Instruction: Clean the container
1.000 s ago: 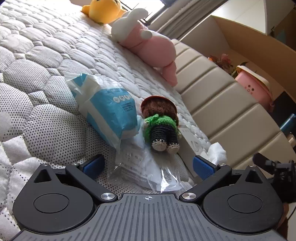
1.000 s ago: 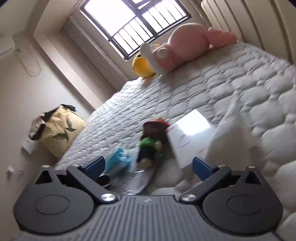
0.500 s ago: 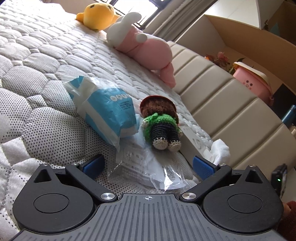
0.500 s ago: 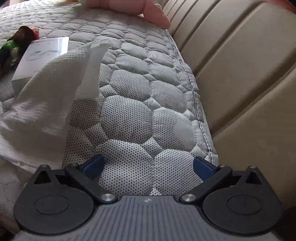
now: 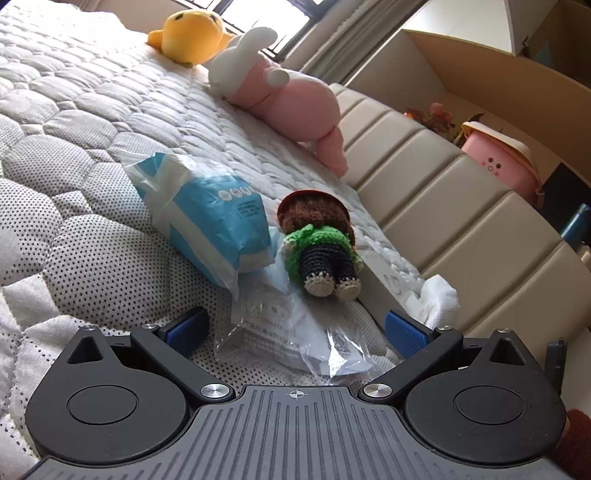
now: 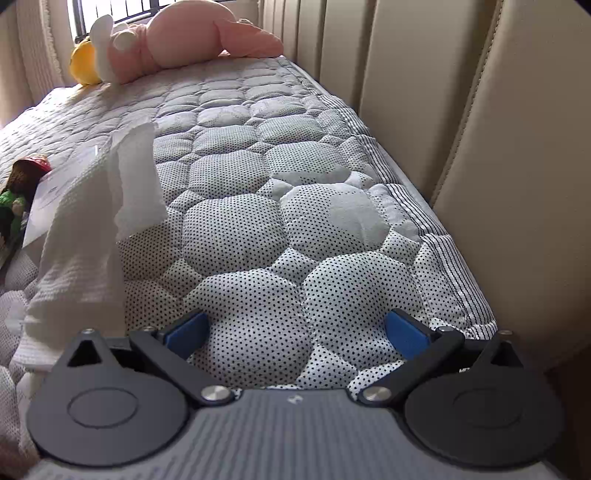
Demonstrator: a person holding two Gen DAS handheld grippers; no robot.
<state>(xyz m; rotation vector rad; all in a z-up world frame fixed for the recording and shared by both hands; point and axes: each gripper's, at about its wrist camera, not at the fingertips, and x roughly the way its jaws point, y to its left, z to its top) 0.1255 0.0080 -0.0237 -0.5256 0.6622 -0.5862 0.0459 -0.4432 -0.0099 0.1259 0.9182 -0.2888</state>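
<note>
A quilted grey mattress (image 5: 81, 122) carries the clutter. In the left wrist view my left gripper (image 5: 295, 326) is open, low over a clear plastic wrapper (image 5: 291, 328) that lies between its blue pads. Just beyond sit a blue and white tissue pack (image 5: 207, 218) and a crocheted doll (image 5: 321, 240) in green. A crumpled white tissue (image 5: 437, 299) lies right of the doll. In the right wrist view my right gripper (image 6: 295, 328) is open over bare mattress (image 6: 258, 229), with the white tissue (image 6: 92, 236) at its left and the doll (image 6: 16, 188) at the far left edge.
A pink rabbit plush (image 5: 280, 99) and a yellow plush (image 5: 188, 35) lie at the far end of the bed. A beige padded headboard (image 5: 443, 206) runs along the right side. A pink container (image 5: 498, 162) stands on a ledge behind it. A white paper (image 5: 384, 266) lies under the doll.
The right gripper swung away from the doll and packs towards the mattress edge by the headboard, then tilted up slightly. The left gripper eased back and upward a little; the objects stayed put.
</note>
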